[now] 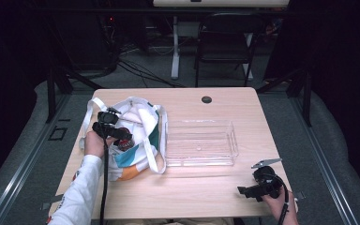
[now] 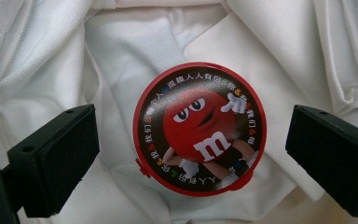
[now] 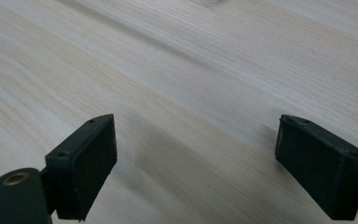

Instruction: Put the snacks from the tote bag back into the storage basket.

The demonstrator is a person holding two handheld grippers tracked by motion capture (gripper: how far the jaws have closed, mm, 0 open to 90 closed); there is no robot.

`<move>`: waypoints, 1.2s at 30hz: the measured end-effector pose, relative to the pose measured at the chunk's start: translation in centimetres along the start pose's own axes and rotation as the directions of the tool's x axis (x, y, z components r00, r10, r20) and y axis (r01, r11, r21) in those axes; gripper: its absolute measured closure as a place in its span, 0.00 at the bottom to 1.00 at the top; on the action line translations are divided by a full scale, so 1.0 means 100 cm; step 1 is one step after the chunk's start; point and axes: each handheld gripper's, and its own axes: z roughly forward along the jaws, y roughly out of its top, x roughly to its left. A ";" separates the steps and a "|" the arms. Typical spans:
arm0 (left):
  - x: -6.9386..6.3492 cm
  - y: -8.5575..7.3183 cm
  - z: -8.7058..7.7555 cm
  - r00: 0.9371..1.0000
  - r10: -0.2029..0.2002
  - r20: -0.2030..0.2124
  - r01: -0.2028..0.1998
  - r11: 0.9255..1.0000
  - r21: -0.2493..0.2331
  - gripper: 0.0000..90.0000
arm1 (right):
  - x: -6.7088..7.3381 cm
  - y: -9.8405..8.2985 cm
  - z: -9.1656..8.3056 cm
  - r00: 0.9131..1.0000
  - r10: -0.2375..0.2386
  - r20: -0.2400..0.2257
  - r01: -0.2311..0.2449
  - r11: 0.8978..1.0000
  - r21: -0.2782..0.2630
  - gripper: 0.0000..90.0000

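Observation:
A white tote bag [image 1: 136, 140] with teal and orange patches lies open at the table's left. Inside it sits a round red candy tin [image 2: 199, 129] with a red cartoon candy figure on its lid, also seen in the bag's mouth [image 1: 124, 139] from above. My left gripper [image 2: 191, 154] hangs over the tin, open, a jaw on either side of it with a gap to each; neither pad touches it. My right gripper [image 1: 243, 191] rests low near the table's front right, open, with bare wood between its jaws [image 3: 196, 163].
A clear plastic tray [image 1: 200, 142] stands empty in the middle of the wooden table [image 1: 206, 197], right of the bag. A small black disc [image 1: 206, 99] is set in the table's far edge. A folding chair [image 1: 225, 44] stands beyond the table.

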 end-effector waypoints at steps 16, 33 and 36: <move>-0.001 -0.001 0.009 1.000 0.010 -0.014 -0.010 1.000 0.017 0.10 | 0.000 0.001 0.000 1.000 -0.006 -0.001 0.006 1.000 0.004 0.13; -0.005 -0.002 0.013 0.999 0.039 -0.016 -0.038 0.998 0.051 0.27 | 0.000 0.000 0.000 1.000 -0.009 -0.002 0.009 1.000 0.002 0.13; -0.005 -0.002 0.013 0.999 0.035 -0.015 -0.034 0.998 0.049 0.28 | 0.000 0.000 -0.001 1.000 -0.012 -0.001 0.012 1.000 0.005 0.13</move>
